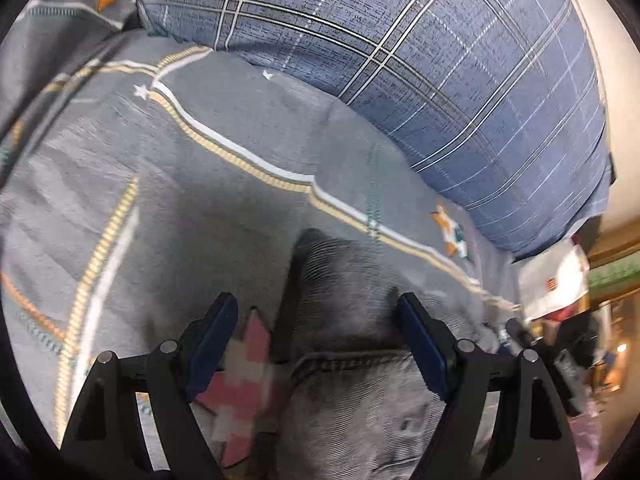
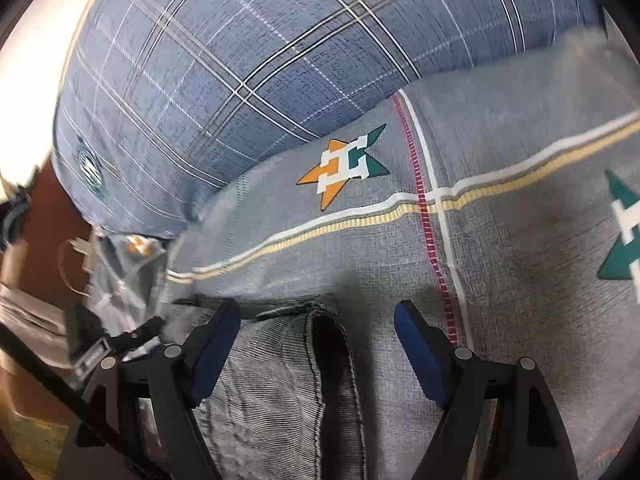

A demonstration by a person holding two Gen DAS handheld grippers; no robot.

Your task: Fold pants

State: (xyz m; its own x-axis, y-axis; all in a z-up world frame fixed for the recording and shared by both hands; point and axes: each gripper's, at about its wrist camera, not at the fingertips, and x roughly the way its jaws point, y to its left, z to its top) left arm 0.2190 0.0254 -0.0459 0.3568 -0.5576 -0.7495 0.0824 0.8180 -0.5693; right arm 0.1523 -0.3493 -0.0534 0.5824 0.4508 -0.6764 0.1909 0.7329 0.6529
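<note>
The pants (image 1: 352, 360) lie spread on the bed, on a grey sheet (image 1: 200, 168) printed with stars and yellow-and-white stripes, just below a blue plaid pillow (image 1: 440, 60). They are grey, finely ribbed denim with stitched seams. The left tongs (image 1: 316, 316) stand wide apart over a seamed edge, pads clear of the cloth, holding nothing. The right tongs (image 2: 316, 316) are likewise spread wide and empty, straddling a hem end (image 2: 332, 340) whose dark opening gapes. Both seem poised to pinch matching edges, probably so the fabric lifts evenly for a fold.
</note>
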